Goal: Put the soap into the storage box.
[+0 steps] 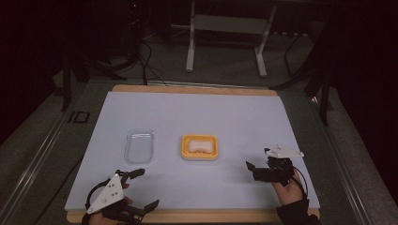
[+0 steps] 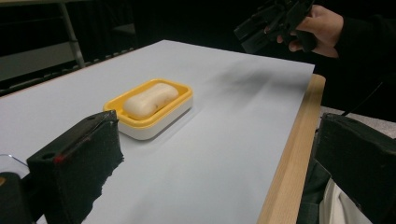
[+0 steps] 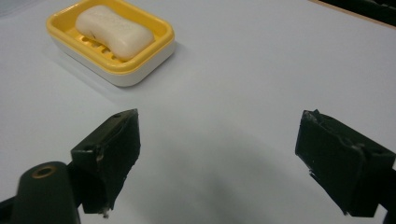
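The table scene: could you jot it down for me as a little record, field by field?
surface: pale sheet on a wooden table
middle: yellow plastic soap dish holding a cream soap bar
beside it: clear plastic lid, lying apart from the dish
left gripper: open, near the table's front edge, holding nothing
right gripper: open, holding nothing, pointed toward the dish

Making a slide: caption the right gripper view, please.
Open right claw hovers over the white table, facing a soap bar in its yellow dish.
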The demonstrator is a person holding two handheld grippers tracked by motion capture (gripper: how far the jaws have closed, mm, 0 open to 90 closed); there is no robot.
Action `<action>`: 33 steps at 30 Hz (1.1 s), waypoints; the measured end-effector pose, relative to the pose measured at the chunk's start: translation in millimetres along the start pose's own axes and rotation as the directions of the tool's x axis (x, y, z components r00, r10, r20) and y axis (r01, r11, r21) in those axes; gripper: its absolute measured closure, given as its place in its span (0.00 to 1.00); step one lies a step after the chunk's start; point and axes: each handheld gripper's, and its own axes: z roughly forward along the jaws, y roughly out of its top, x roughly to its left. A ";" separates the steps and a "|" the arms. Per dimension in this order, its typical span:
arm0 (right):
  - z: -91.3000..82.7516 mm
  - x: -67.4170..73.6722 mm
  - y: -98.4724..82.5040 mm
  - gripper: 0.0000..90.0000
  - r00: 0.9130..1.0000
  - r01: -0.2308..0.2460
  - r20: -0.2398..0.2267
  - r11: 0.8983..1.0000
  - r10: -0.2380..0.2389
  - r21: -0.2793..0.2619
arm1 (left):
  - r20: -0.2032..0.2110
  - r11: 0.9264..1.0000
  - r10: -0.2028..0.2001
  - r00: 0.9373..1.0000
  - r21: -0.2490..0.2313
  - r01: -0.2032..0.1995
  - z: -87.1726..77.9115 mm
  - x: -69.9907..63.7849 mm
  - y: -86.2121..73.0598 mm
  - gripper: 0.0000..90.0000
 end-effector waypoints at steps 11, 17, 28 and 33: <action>0.0 -1.5 -2.0 0.15 0.999 0.003 0.046 1.000 -0.002 -0.017 | 0.005 1.000 -0.007 1.000 0.007 0.007 1.0 0.6 -0.4 0.01; -0.1 -2.3 -2.5 0.15 0.999 -0.008 0.036 1.000 0.009 -0.029 | 0.005 1.000 -0.010 1.000 0.012 0.010 1.6 0.5 -0.6 0.01; 2.6 -1.8 -2.7 0.15 1.000 -0.003 0.014 1.000 0.004 -0.029 | 0.001 1.000 -0.014 1.000 0.012 0.014 1.8 0.8 -0.7 0.01; 3.1 -2.8 -3.1 0.15 1.000 -0.010 0.006 1.000 0.010 -0.027 | 0.000 1.000 -0.016 1.000 0.013 0.016 1.9 0.9 -0.8 0.01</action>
